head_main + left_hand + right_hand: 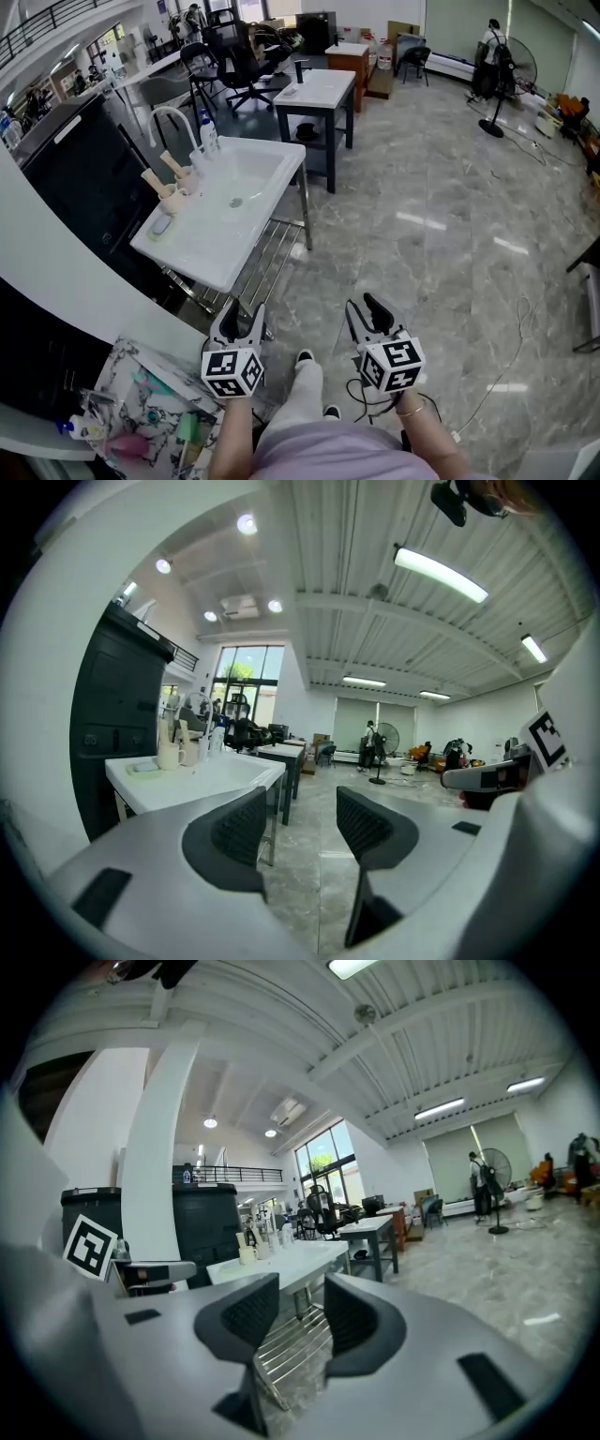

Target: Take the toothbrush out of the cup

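Two cream cups point(178, 192) stand on the left rim of a white sink point(248, 211), each with a toothbrush point(152, 181) leaning out of it. Both grippers hang well short of the sink, over the floor. My left gripper point(242, 317) is open with nothing between its jaws. My right gripper point(365, 307) is open and empty too. The left gripper view shows the cups point(173, 753) far off at left, beyond the open left gripper point(302, 822). In the right gripper view the cups point(247, 1252) sit small on the sink, past the open right gripper point(302, 1312).
A curved faucet point(172, 116) and a bottle point(208, 132) stand at the sink's far end, and a soap dish point(161, 225) lies near the cups. A metal rack point(267, 261) sits under the sink. A black cabinet point(84, 173) flanks it, and a cluttered tray point(150, 412) lies lower left.
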`<state>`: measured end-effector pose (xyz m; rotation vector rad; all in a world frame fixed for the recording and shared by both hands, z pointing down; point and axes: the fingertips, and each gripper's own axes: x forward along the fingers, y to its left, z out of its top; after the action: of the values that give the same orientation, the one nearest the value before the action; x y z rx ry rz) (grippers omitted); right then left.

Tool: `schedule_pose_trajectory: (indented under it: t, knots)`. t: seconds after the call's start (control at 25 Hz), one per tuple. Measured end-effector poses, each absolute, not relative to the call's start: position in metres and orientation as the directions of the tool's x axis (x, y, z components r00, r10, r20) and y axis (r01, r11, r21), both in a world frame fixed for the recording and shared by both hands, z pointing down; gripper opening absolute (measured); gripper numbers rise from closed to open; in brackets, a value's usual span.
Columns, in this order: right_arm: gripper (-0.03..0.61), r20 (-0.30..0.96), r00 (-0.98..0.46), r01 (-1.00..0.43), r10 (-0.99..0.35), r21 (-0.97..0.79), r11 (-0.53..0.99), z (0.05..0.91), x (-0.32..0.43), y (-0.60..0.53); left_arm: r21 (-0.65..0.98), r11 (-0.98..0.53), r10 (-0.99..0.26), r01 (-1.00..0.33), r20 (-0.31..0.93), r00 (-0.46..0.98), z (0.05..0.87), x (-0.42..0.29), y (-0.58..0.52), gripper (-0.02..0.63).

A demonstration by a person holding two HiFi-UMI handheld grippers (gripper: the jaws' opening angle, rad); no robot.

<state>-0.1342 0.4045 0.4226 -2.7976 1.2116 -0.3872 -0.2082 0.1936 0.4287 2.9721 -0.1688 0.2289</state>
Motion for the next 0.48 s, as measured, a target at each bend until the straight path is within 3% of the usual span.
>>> schedule_pose_trajectory:
  t: [0.48]
  knots:
    - [0.155,0.228,0.623,-0.740,-0.748,-0.140,-0.658,0.430,-0.019,0.312,0.176,-0.966,-0.163,-0.189,0.152,0.975,0.435,-0.103,0.096,0.282]
